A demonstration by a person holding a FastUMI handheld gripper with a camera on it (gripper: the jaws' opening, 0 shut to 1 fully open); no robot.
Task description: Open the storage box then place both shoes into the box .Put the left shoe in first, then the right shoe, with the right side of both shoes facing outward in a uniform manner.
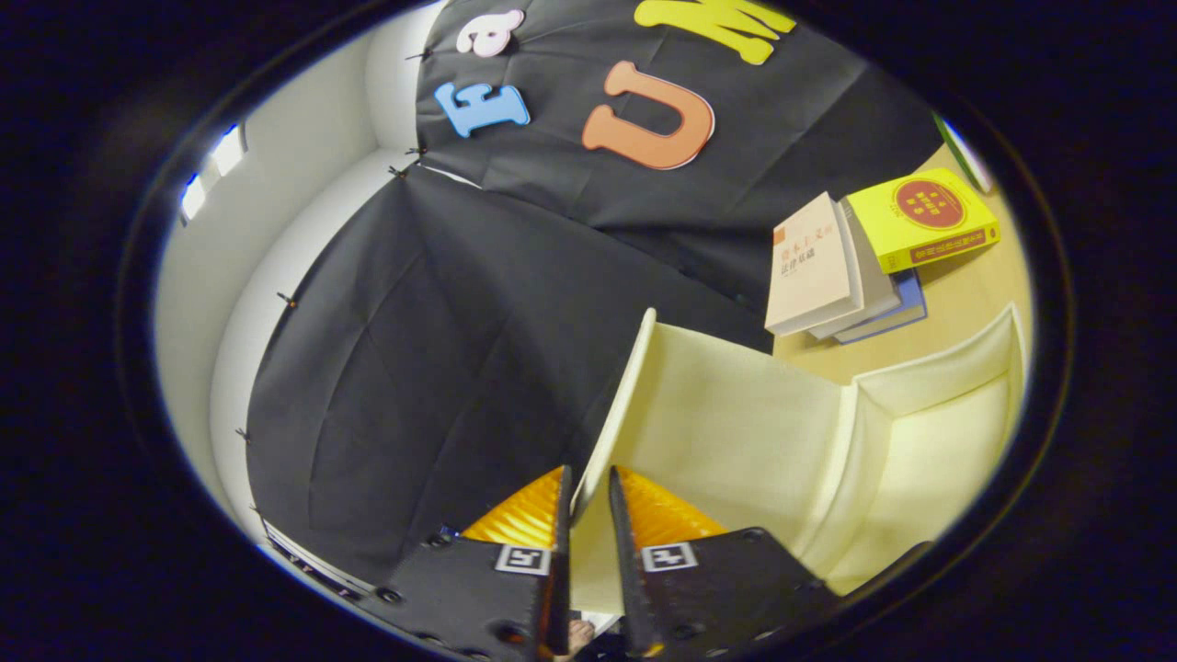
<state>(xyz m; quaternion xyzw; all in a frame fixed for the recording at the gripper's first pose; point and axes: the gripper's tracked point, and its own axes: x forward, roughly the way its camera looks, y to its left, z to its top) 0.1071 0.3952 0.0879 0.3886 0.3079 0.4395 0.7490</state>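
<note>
Item one: my hand-held gripper (588, 501), fingers drawn close with only a narrow gap between them, the thin edge of the storage box lid (717, 405) standing in that gap; whether both fingers actually press on it I cannot tell. The lid is cream-coloured, raised and tilted, rising ahead of the fingers and spreading off to their right. Item two: the storage box (929, 450) itself, same cream colour, open, joined to the lid's far side, well to the right of the fingers; its inner walls and floor show. Item three: a stack of books (851, 276) on the wooden table (965, 303), beyond the box and to the right, a yellow book (924, 221) leaning at the far end. Item four: black cloth wall (441, 368) ahead and left of the fingers, white wall (221, 267) further left.
</note>
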